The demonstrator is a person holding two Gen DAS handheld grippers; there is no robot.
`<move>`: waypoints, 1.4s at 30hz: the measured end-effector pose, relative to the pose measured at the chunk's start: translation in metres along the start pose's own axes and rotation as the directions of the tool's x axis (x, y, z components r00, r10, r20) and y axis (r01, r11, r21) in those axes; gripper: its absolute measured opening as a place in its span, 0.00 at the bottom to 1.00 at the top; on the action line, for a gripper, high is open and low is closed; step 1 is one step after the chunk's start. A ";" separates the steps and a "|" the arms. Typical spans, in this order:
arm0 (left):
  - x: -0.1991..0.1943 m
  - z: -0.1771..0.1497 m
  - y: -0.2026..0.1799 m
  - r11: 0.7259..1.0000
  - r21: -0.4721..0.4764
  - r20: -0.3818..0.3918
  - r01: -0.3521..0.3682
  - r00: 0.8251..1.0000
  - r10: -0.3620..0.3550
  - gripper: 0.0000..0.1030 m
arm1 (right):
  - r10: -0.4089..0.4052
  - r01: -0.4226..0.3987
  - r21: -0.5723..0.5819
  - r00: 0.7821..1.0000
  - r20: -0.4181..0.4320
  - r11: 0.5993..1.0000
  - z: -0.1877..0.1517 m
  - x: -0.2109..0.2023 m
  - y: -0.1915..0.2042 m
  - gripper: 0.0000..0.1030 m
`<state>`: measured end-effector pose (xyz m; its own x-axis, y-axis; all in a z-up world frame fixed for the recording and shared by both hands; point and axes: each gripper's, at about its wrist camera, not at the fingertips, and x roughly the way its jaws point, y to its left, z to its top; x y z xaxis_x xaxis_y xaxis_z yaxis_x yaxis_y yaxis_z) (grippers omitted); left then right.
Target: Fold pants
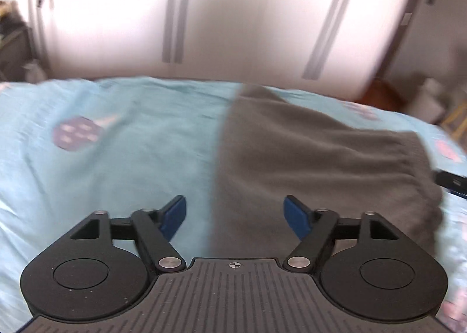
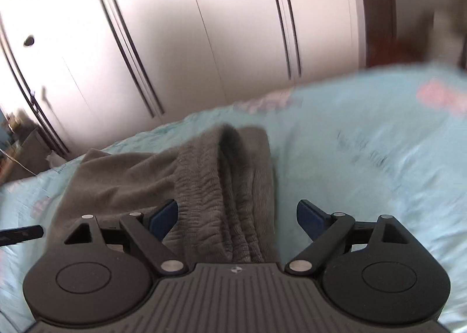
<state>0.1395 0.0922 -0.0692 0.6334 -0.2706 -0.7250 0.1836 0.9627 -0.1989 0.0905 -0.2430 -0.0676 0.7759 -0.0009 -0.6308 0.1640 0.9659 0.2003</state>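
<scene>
Grey fleece pants [image 1: 315,158] lie folded on a light blue bed sheet [image 1: 131,152]. In the left wrist view their left edge runs between the blue pads of my left gripper [image 1: 235,210], which hangs open above the cloth and grips nothing. In the right wrist view the ribbed elastic waistband [image 2: 216,187] of the pants [image 2: 122,181] lies under my right gripper [image 2: 237,215]. That gripper stands wide open over the waistband, pads apart from the fabric. A dark gripper part [image 1: 451,180] shows past the pants' right edge.
White wardrobe doors [image 1: 233,12] stand behind the bed. The sheet [image 2: 364,158] carries pink and purple prints. Clutter sits on the floor at the far left [image 2: 17,140] and far right [image 1: 432,94]. A black finger tip [image 2: 22,234] pokes in at the left edge.
</scene>
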 end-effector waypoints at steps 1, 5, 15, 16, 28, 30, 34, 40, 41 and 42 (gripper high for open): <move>-0.001 -0.006 -0.005 1.000 0.013 0.000 0.015 1.000 -0.015 0.80 | 0.028 -0.028 -0.001 0.999 0.022 1.000 -0.002 -0.006 0.006 0.93; 0.022 -0.032 -0.023 0.986 0.137 -0.073 -0.099 0.991 0.109 0.90 | 0.010 -0.013 -0.044 0.998 -0.063 0.999 -0.014 0.005 0.020 0.94; -0.021 -0.047 0.008 0.848 0.219 -0.097 -0.483 0.854 0.511 0.75 | -0.304 0.303 -0.066 0.953 -0.013 0.951 -0.027 -0.033 0.039 0.95; -0.032 -0.053 0.008 0.873 0.194 -0.104 -0.448 0.875 0.472 0.78 | -0.354 0.354 0.000 0.935 -0.007 0.935 -0.028 -0.042 0.037 0.95; -0.127 -0.129 0.017 0.981 -0.144 -0.042 -0.128 0.991 0.123 0.93 | -0.047 0.053 0.023 0.972 -0.228 0.998 -0.087 -0.127 0.112 0.95; -0.134 -0.134 0.026 0.975 -0.174 -0.051 -0.141 0.990 0.134 0.93 | -0.052 0.059 0.019 0.962 -0.268 0.998 -0.092 -0.142 0.126 0.95; -0.143 -0.128 0.032 0.970 -0.194 -0.033 -0.149 0.989 0.146 0.93 | -0.122 0.134 0.008 0.924 -0.363 0.991 -0.095 -0.173 0.156 0.95; -0.150 -0.127 0.019 0.984 -0.122 -0.013 -0.127 0.992 0.126 0.94 | -0.236 0.188 -0.144 0.837 -0.493 0.971 -0.090 -0.217 0.189 0.95; -0.149 -0.128 0.017 0.986 -0.114 -0.017 -0.125 0.992 0.124 0.94 | -0.270 0.213 -0.170 0.833 -0.483 0.962 -0.092 -0.222 0.192 0.95; -0.150 -0.127 0.016 0.987 -0.107 -0.020 -0.124 0.992 0.122 0.94 | -0.301 0.239 -0.188 0.826 -0.476 0.953 -0.095 -0.227 0.195 0.95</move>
<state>-0.0482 0.1486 -0.0479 0.6361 -0.1508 -0.7567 0.0227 0.9839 -0.1770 -0.1111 -0.0304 0.0436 0.3021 -0.1682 -0.9383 0.2269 0.9687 -0.1006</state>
